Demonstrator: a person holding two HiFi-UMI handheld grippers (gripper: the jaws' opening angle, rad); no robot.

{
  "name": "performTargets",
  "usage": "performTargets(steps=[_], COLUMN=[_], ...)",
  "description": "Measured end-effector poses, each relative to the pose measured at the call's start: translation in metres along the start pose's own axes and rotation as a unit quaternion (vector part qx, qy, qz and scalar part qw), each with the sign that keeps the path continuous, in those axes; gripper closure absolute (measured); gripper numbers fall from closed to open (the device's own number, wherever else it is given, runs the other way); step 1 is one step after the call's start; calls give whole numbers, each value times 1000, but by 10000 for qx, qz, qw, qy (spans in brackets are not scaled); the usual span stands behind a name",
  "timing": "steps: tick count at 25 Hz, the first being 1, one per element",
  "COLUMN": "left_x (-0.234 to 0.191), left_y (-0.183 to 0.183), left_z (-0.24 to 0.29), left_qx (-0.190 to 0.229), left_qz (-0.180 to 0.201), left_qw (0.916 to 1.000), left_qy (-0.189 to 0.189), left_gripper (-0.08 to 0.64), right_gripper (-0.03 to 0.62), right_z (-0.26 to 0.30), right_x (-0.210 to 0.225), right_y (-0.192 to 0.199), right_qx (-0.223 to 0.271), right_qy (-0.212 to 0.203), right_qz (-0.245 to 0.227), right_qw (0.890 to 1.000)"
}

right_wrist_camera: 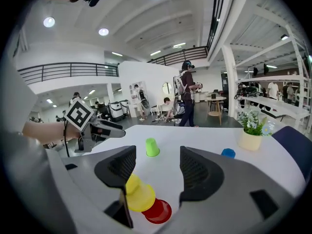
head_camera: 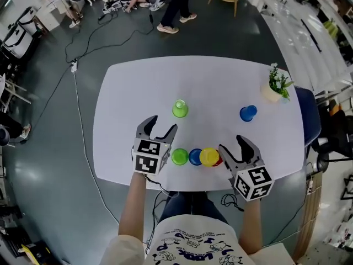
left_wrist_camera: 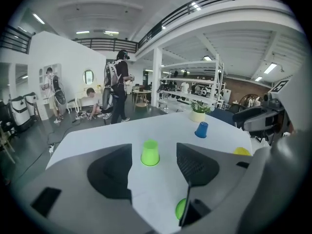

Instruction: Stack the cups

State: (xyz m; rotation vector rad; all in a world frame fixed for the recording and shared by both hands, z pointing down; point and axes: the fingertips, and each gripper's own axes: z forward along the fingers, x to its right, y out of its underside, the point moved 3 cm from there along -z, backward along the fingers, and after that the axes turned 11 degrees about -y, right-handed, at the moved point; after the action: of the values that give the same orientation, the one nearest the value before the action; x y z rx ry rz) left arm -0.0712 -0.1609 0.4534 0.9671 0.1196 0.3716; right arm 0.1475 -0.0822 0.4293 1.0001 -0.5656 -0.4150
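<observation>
Along the bench's (head_camera: 121, 93) near edge, a row of cups (head_camera: 194, 157) sits between the left gripper (head_camera: 164, 122) and right gripper (head_camera: 231, 142). Both sets of jaws stand wide apart and empty. The red cup (head_camera: 219, 161) seems tucked behind the yellow cup (head_camera: 209, 156). Beyond lies open surface, then a green cup (head_camera: 180, 109) and a blue cup (head_camera: 248, 113).

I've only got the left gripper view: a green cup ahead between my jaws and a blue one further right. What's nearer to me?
Observer: A row of four by the table's near edge: near green cup, near blue cup, yellow cup, red cup.
Operator: Is the right gripper holding any?
Observer: No. The right gripper has its jaws apart with nothing between them.
Operator: Which cup is closest to it?
Observer: The red cup, at the row's right end, just beside its jaw.
</observation>
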Motion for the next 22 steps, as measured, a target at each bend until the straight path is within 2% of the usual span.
performTargets(steps=[11,16,22], left_x=[6,18,20], left_y=[-17,-10,4], left_z=[80,115,151], left_qx=[-173,-322,-558], left_qz=[392,527,544], left_qw=[9982,9962,9949], left_qy=[425,607,646], left_gripper=[273,273,273], right_gripper=[296,295,295], right_z=[20,23,31], right_x=[36,50,66], right_y=[-5,2,10], right_qx=[-30,-112,-218], right_qy=[547,765,914], right_qz=[387,493,549], right_qw=[9977,9958,9941])
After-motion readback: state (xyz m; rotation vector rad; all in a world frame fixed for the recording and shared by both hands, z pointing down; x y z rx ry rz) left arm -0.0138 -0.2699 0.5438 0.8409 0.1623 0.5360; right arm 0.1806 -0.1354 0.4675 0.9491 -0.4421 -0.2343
